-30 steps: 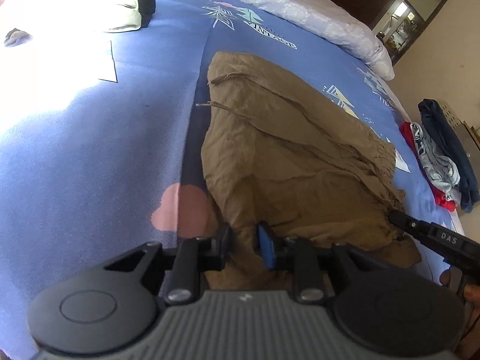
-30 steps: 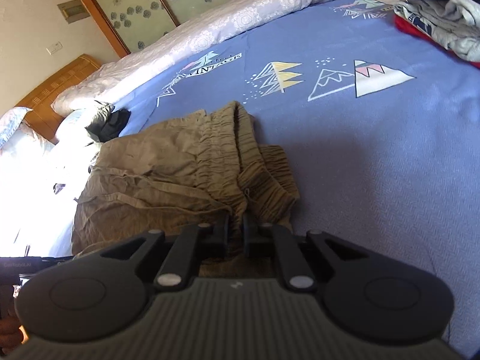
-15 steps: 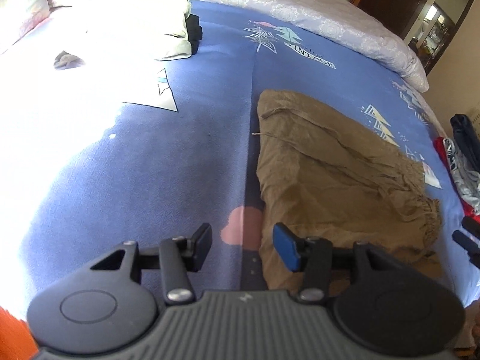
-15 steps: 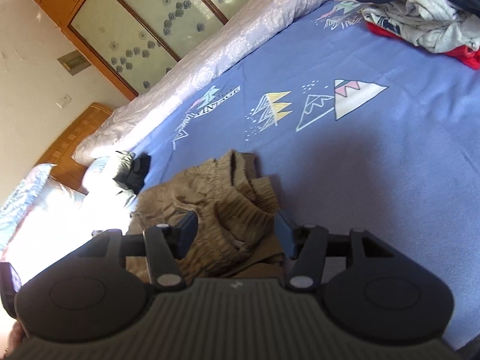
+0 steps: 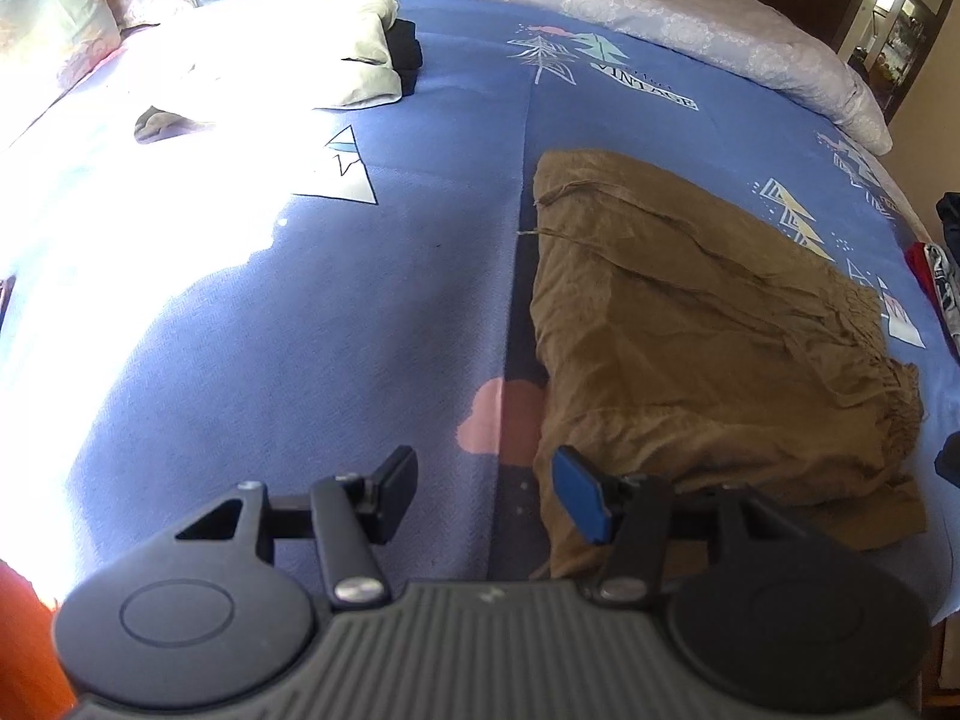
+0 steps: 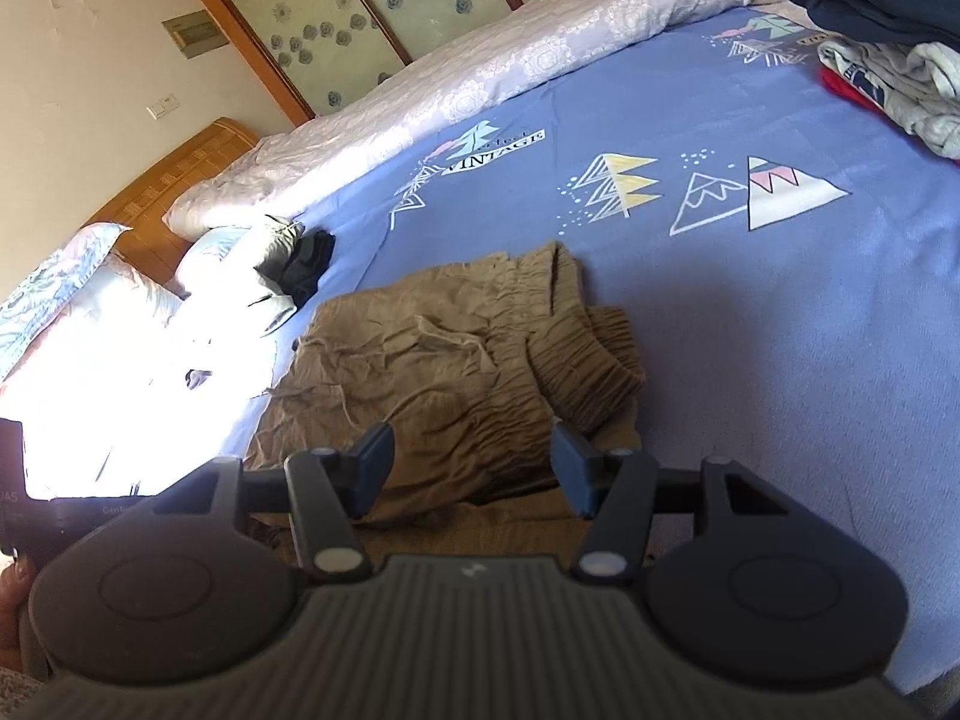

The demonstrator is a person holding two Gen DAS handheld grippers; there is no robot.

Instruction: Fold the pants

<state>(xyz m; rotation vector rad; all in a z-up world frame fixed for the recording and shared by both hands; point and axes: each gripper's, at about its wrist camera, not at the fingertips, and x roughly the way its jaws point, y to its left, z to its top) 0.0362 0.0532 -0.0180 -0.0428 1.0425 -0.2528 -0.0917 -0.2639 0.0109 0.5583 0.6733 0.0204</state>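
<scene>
Left wrist view: sunlit pillows (image 5: 252, 54) lie at far left, the blue bedspread (image 5: 300, 324) fills the middle, and the brown pants (image 5: 708, 336) lie folded at right. The left gripper (image 5: 486, 489) hovers at their near edge, jaws apart, gripping nothing. Right wrist view, left to right: a wooden headboard (image 6: 174, 174), the pants (image 6: 444, 360), then a pile of clothes (image 6: 882, 54). The right gripper (image 6: 474, 462) sits above the gathered waistband, jaws apart, empty. A pale quilt (image 6: 480, 78) lines the far side.

Bare sheet (image 5: 300, 330) left of pants (image 5: 690, 330); glare beyond.
</scene>
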